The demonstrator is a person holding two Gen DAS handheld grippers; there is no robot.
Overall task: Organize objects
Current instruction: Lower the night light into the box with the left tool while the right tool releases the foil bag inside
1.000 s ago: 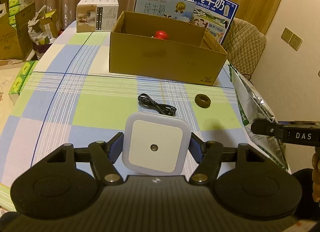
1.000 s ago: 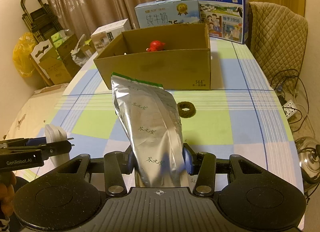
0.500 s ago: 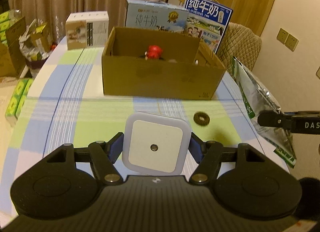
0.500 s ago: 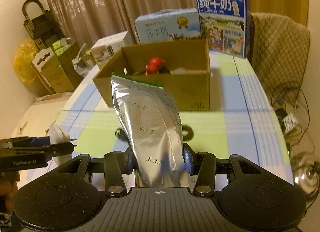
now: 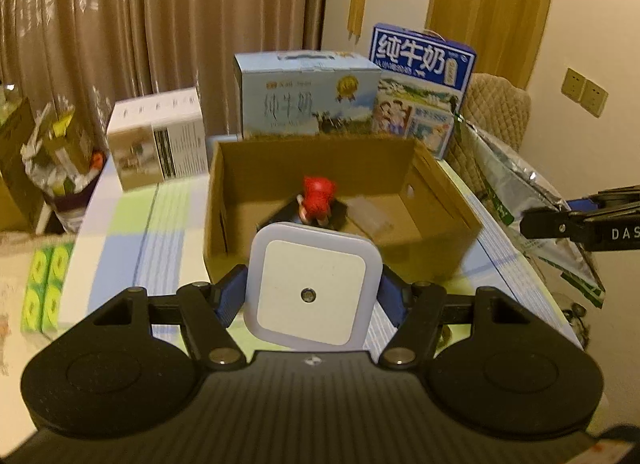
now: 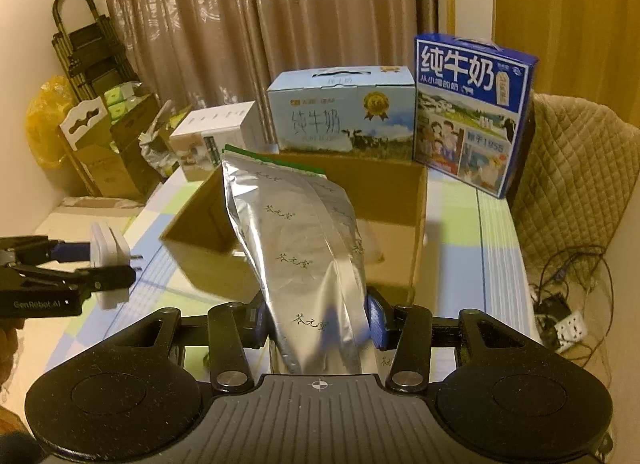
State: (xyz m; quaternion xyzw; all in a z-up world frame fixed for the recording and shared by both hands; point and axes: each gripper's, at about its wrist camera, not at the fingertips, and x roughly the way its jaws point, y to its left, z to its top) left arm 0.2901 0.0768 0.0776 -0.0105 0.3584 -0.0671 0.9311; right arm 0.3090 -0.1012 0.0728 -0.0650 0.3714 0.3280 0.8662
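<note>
Nearest the lens, the left gripper is closed on a square white plug-in night light, its blue pads pressing the two side edges; the right gripper is clamped on the lower part of a silver foil pouch, which stands up and leans toward 11 o'clock. Both loads hang above the near wall of the open cardboard box, which sits on the checked tablecloth and already contains a red figurine at 12 o'clock. Judged risk: the long pouch, held only at its base, may sag and catch the box rim, or strike the night light on release, since the two grippers work close together over one opening; the night light's smooth edges may also slip from the pads. Beyond the box, from 10 to 1 o'clock, stand a white carton, a pale blue milk case and a dark blue milk case, with curtains behind
</note>
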